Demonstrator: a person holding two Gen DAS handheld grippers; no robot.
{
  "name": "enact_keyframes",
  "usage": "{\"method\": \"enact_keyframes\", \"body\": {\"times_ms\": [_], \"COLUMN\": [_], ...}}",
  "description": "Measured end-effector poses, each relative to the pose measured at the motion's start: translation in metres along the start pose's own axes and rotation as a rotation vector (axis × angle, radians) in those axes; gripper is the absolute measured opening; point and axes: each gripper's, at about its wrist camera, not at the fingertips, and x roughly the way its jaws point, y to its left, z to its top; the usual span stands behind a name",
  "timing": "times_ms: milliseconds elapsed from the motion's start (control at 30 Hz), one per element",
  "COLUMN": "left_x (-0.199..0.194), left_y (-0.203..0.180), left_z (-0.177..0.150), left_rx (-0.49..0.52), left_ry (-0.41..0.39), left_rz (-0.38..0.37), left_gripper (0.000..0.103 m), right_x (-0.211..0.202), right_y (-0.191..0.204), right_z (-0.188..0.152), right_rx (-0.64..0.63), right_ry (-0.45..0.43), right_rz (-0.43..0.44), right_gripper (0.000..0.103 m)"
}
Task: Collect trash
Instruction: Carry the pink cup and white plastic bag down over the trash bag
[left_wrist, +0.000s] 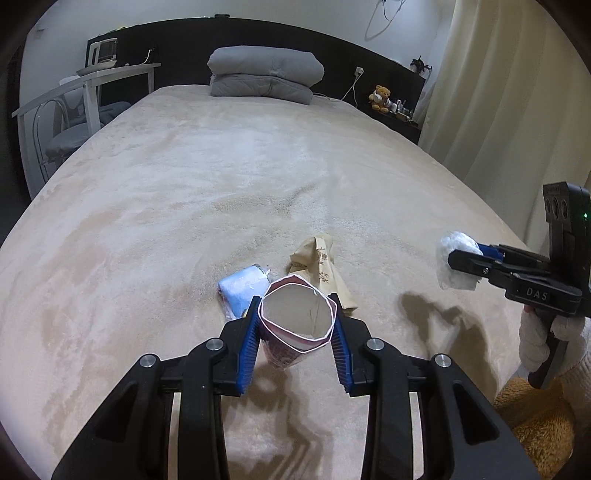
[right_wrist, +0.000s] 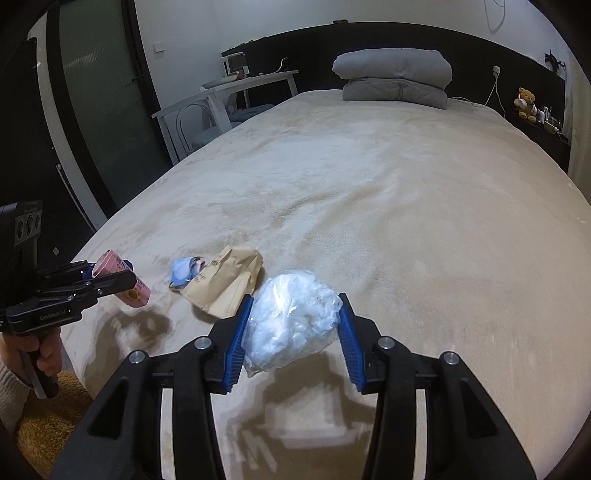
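While both tools are loaded, we note the following. The left gripper (left_wrist: 297, 325) pinches a pink carton (left_wrist: 295, 325), open end toward the camera, lifted clear of the bed (left_wrist: 184, 184); its shadow lies on the cover below. The walls already bow inward between the pads, so we judge it light, thin card, easily crushed: grip gently across the body, not at the rim.

The right gripper (right_wrist: 293, 325) is closed on a crumpled clear plastic bag (right_wrist: 291, 321), also held above the cover. We judge it nearly weightless, soft and slippery; a squeeze across the bulk of the wad should hold better than a pinch on a loose edge.

Still lying on the bed near its foot: a tan paper bag (right_wrist: 227, 284), flattened and creased, and touching its left side a small blue wrapper (right_wrist: 183, 271). Both look light and limp. We would take the paper bag at a raised fold, the wrapper at its bunched middle. No bin is visible in either view.
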Motion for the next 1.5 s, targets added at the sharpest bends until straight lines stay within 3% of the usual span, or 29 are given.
{"method": "enact_keyframes", "body": {"times_ms": [333,867,1200,1500], "left_x": [-0.054,-0.127,-0.162,-0.163], "left_y": [-0.024,-0.078,-0.116,-0.132], "left_z": [-0.031,-0.073,-0.105,-0.134], "left_rx": [-0.047,0.004,0.055,0.077], "left_ry": [-0.072,-0.131,-0.140,-0.095], "left_rz": [-0.038,-0.080,-0.092,-0.111], "left_gripper": [0.034,0.034,0.034,0.034], "right_x": [-0.065,-0.153,-0.185,-0.193], "right_y": [0.020,0.059,0.087,0.103], "right_z": [-0.043,-0.097,-0.137,-0.161], "right_rx": [0.030,0.028,0.010,0.023], "right_ry": [-0.042,-0.091,-0.096,-0.071], "right_rz": [0.005,-0.001,0.005,0.032], "right_gripper": [0.045,0.045,0.045,0.045]}}
